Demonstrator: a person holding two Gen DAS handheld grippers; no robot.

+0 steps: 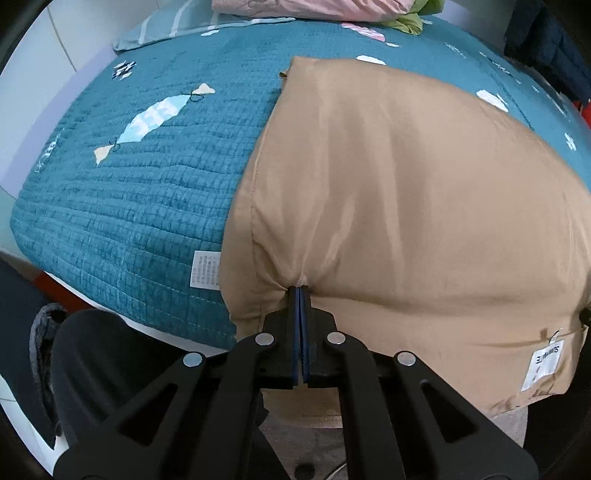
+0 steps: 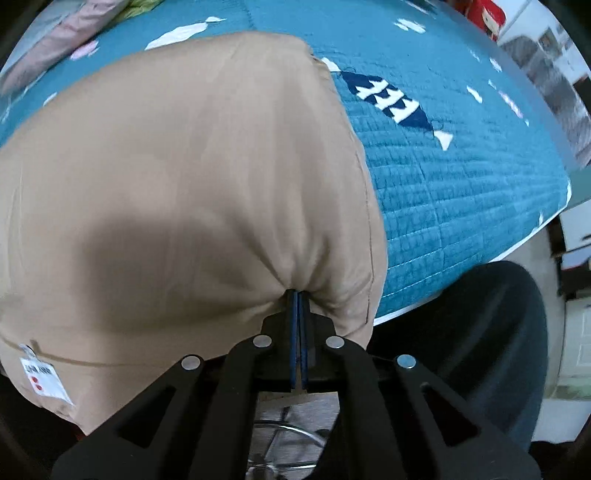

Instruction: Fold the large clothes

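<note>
A large tan padded garment (image 1: 406, 192) lies on the teal quilt (image 1: 140, 192), its near edge hanging over the bed's front. My left gripper (image 1: 300, 290) is shut on the garment's near edge, close to its left corner. The fabric puckers around the tips. In the right wrist view the same garment (image 2: 177, 177) fills the left half, and my right gripper (image 2: 297, 293) is shut on its near edge, close to the right corner. White hang tags dangle from the hem in the left wrist view (image 1: 543, 369) and the right wrist view (image 2: 44, 380).
The teal quilt (image 2: 461, 192) has fish patches. A pink folded item (image 1: 306, 7) and a green cloth (image 1: 410, 20) lie at the bed's far end. A dark garment (image 1: 546, 48) hangs at the far right. The person's legs and a chair base (image 2: 284, 439) are below.
</note>
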